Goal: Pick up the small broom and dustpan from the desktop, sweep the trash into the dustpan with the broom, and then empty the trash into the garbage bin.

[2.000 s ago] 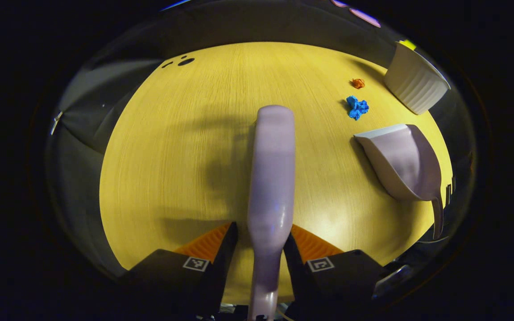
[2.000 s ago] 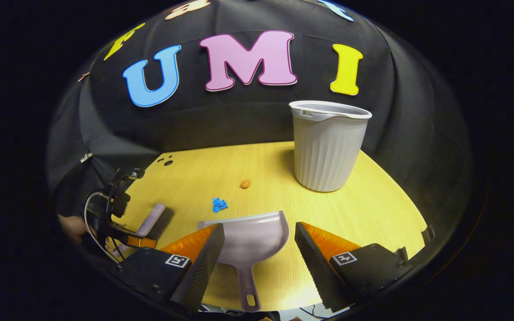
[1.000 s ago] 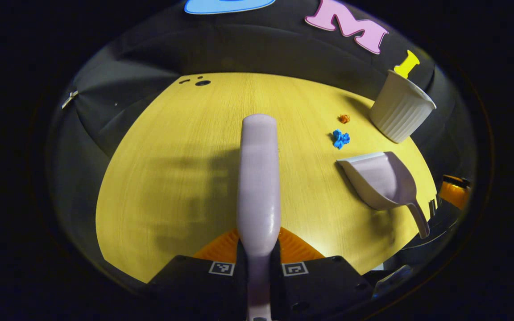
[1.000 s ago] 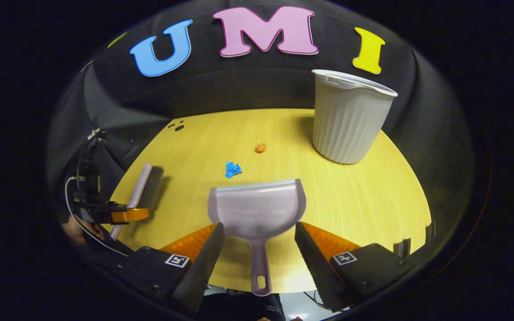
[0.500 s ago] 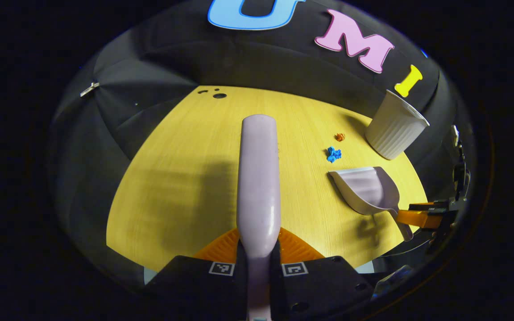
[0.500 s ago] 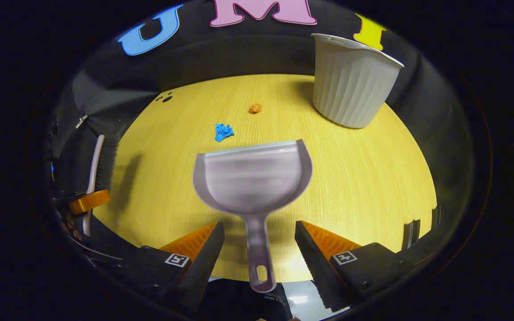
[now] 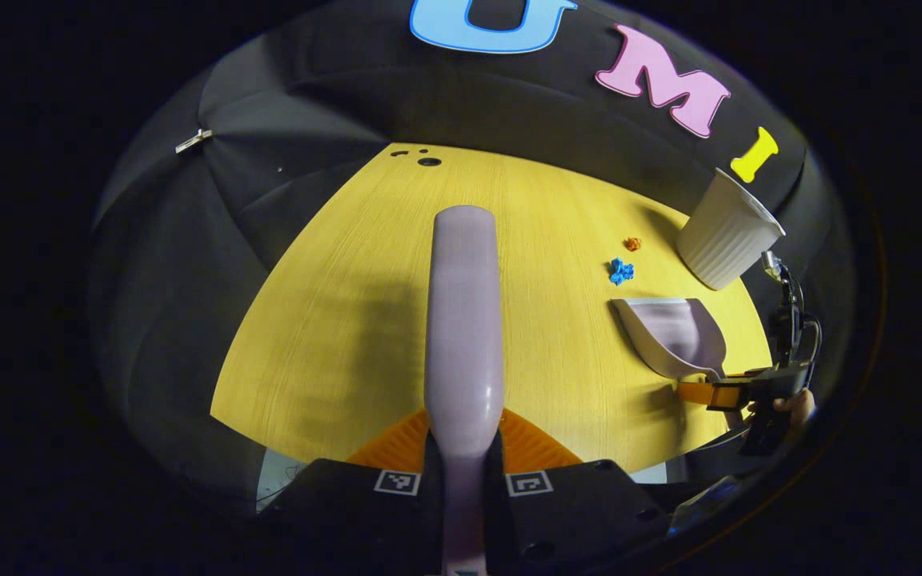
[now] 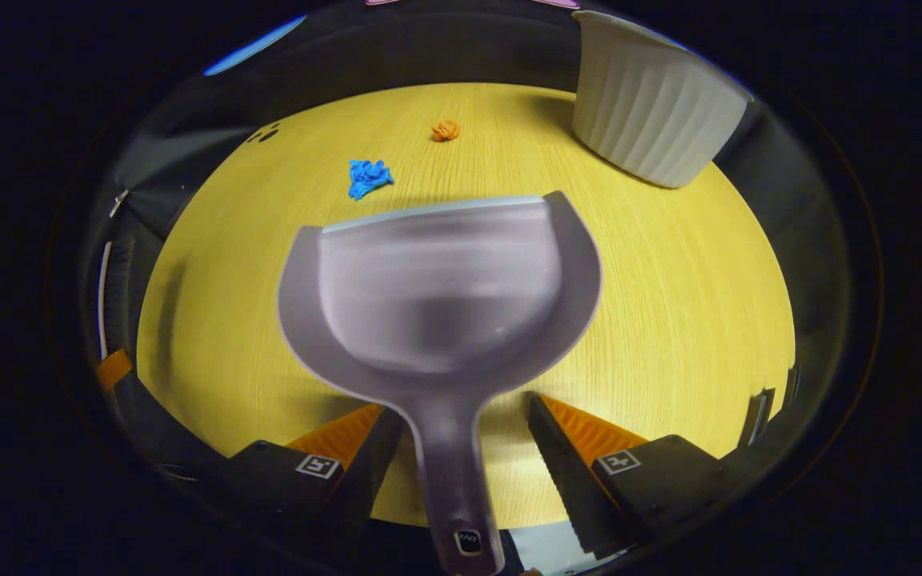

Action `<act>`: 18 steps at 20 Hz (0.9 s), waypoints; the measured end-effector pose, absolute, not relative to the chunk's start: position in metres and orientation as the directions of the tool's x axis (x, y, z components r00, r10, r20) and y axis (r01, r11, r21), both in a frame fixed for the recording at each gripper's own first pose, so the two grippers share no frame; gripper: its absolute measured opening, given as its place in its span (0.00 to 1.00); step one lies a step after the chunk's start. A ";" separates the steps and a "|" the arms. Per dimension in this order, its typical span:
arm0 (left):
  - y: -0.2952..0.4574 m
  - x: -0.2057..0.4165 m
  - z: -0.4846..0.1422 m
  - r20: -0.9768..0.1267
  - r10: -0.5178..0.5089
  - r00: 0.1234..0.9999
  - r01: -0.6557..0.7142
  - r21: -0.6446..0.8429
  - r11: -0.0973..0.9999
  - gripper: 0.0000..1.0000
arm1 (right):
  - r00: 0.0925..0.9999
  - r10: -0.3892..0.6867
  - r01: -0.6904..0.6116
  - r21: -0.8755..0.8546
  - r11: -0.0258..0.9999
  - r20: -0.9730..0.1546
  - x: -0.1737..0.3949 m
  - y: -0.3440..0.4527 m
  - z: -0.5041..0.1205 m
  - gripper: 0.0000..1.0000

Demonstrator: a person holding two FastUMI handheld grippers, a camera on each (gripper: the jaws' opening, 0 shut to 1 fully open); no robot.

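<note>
Pale yellow wood-grain tabletop, curved at its front edge, backed by black cloth.

Broom: smooth glossy lilac plastic, long rounded back, raised over the tabletop's middle. Left claw clenched on its narrow handle, both fingers pressing the sides.

Dustpan: same lilac plastic, wide shallow scoop with raised side walls, a straight pale lip and a slim handle ending in a hanging hole; lies near the front edge, lip toward the far edge. Right claw spread wide, the handle running between its fingers without touching them.

Blue scrap: crumpled, just beyond the dustpan lip. Orange scrap: smaller ball, farther back.

Garbage bin: white ribbed plastic, tapered, at the far right corner.
</note>
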State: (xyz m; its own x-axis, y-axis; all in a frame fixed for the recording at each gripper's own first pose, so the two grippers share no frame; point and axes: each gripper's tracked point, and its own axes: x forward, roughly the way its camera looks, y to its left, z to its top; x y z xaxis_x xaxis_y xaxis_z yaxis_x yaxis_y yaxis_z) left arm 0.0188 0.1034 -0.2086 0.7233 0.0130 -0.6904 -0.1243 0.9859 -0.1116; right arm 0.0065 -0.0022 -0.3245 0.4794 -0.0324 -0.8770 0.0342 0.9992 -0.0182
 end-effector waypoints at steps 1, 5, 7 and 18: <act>0.103 0.019 -0.208 -0.695 0.020 0.718 -0.125 -0.101 0.987 0.24 | 0.491 -0.022 0.020 -0.013 1.000 -0.871 0.012 0.000 -0.325 1.00; 0.098 0.025 -0.205 -0.706 0.031 0.708 -0.115 -0.072 0.991 0.24 | 0.488 -0.006 -0.017 -0.016 1.000 -0.873 0.022 0.009 -0.326 0.70; 0.091 0.033 -0.203 -0.709 0.026 0.705 -0.108 -0.071 0.992 0.24 | 0.482 0.001 -0.008 -0.004 1.000 -0.876 0.027 0.009 -0.326 0.49; 0.045 0.127 -0.201 -0.746 -0.055 0.664 0.102 0.017 0.995 0.24 | 0.443 0.093 -0.102 0.053 0.993 -0.892 0.023 -0.005 -0.324 0.34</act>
State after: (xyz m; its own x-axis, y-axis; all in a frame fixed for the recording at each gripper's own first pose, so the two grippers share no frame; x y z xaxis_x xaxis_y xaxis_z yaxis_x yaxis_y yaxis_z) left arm 0.1272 0.0448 -0.2005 0.6636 -0.0548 -0.7461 0.1017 0.9947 0.0174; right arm 0.0232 -0.0052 -0.3238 0.4431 0.0933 -0.8916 -0.1019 0.9934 0.0533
